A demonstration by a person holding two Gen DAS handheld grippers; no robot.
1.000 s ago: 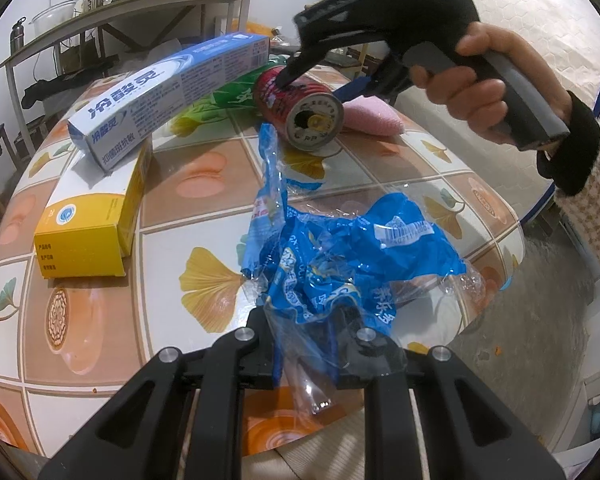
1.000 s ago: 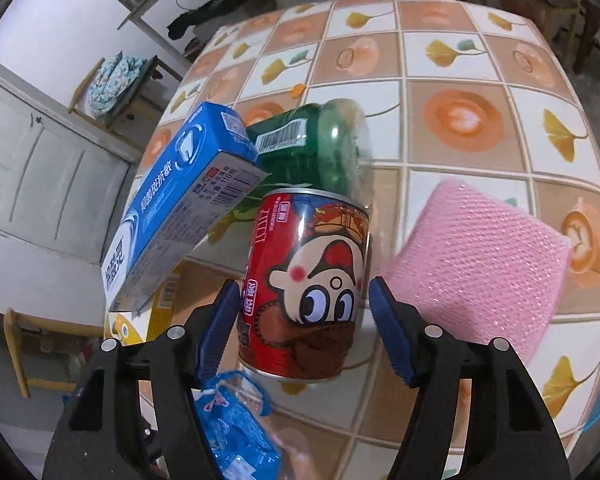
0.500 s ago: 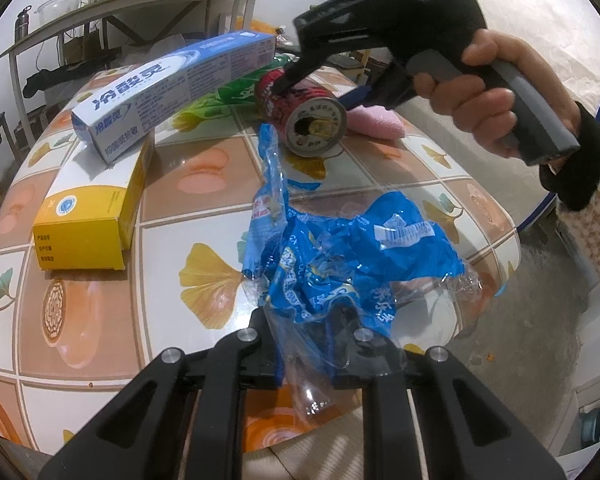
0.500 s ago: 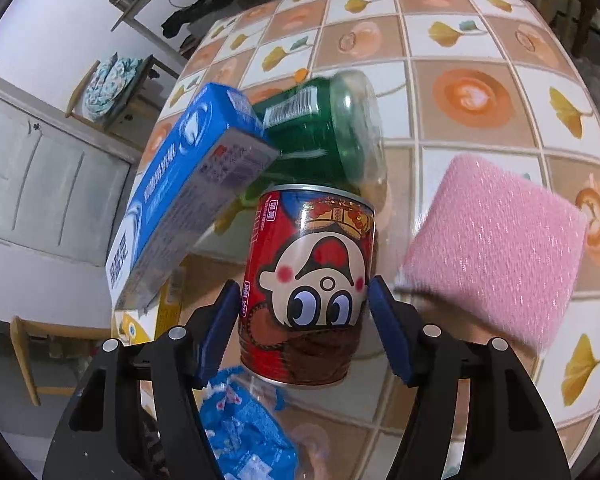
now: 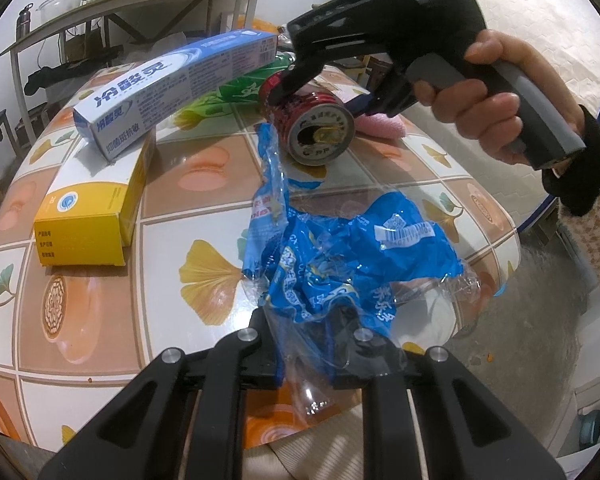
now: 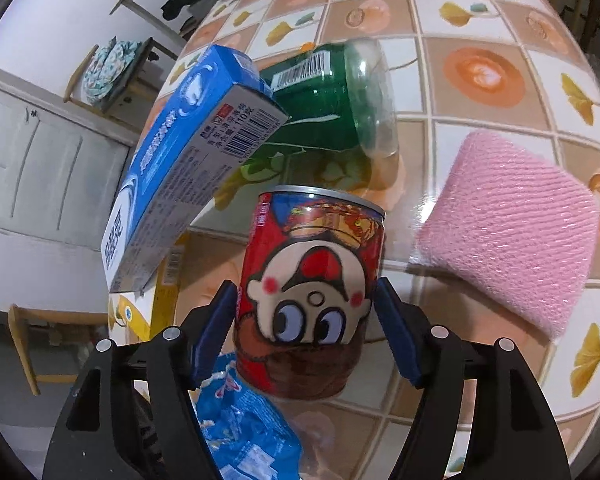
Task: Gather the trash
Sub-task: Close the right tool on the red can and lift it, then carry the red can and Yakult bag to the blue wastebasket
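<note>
A crumpled blue and clear plastic bag lies on the tiled table, and my left gripper is shut on its near end. A red drink can with a cartoon face sits between the blue pads of my right gripper. Those jaws are opening, and thin gaps show on both sides of the can. In the left wrist view the can is tilted with its opened top toward the camera. A person's hand holds the right gripper just over it.
A blue toothpaste box leans on a yellow box at the left. Behind the can lie a green bottle and a pink sponge. The table's edge runs close on the right, and a shelf stands behind.
The right jaws have widened slightly and the can now sits lower and deeper between the fingers. The left gripper and the bag have not moved.
</note>
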